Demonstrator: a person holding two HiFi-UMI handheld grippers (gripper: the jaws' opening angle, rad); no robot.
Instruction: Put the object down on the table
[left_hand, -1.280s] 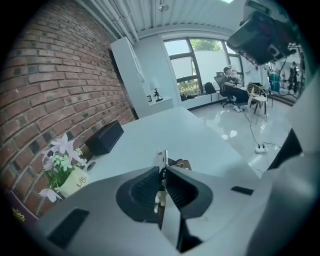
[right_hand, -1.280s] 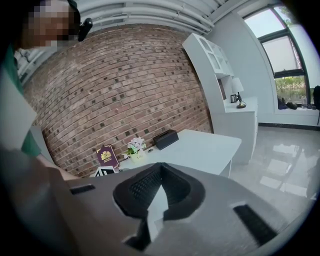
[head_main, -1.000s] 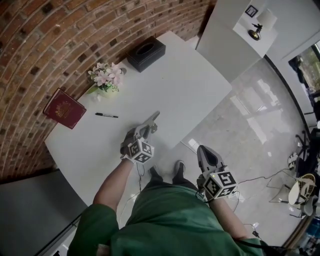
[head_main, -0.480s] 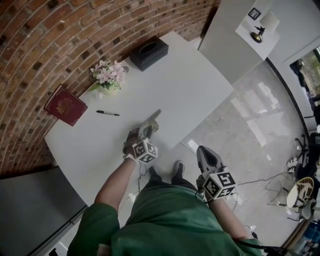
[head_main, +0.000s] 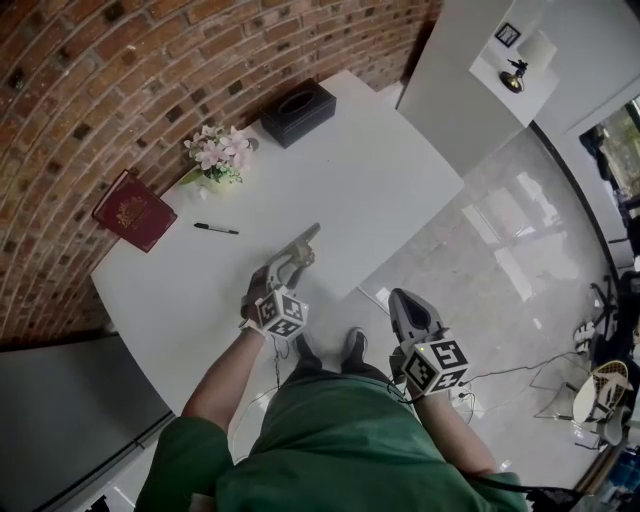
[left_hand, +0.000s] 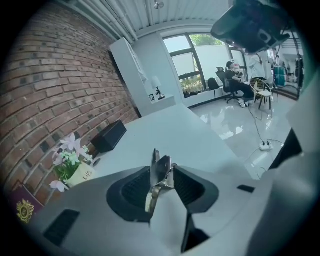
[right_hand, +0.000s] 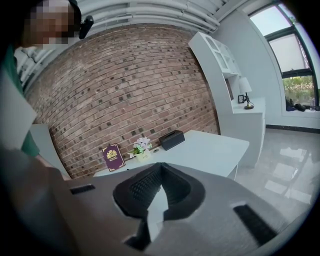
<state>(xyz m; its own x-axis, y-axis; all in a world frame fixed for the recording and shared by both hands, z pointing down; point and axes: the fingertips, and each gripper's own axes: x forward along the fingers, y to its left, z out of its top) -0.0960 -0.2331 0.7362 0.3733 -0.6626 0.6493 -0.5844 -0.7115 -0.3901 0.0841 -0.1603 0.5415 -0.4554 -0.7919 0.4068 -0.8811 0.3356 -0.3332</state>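
Your left claw (head_main: 291, 262) clamped on thin grey metal clip-like piece (left_hand: 159, 171). Piece's long axis points 1 o'clock, over white counter (head_main: 380, 170) near front edge; contact unclear. Likely next: lower, release. Your right claw (head_main: 400, 300) closed, empty, off counter at 4 o'clock.

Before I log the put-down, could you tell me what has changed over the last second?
Hardly anything. The left gripper shifted only slightly and remains shut on the metal object, over the table, not released. The right gripper stays shut and empty beside the table; the pen, book, flowers and box are unmoved.
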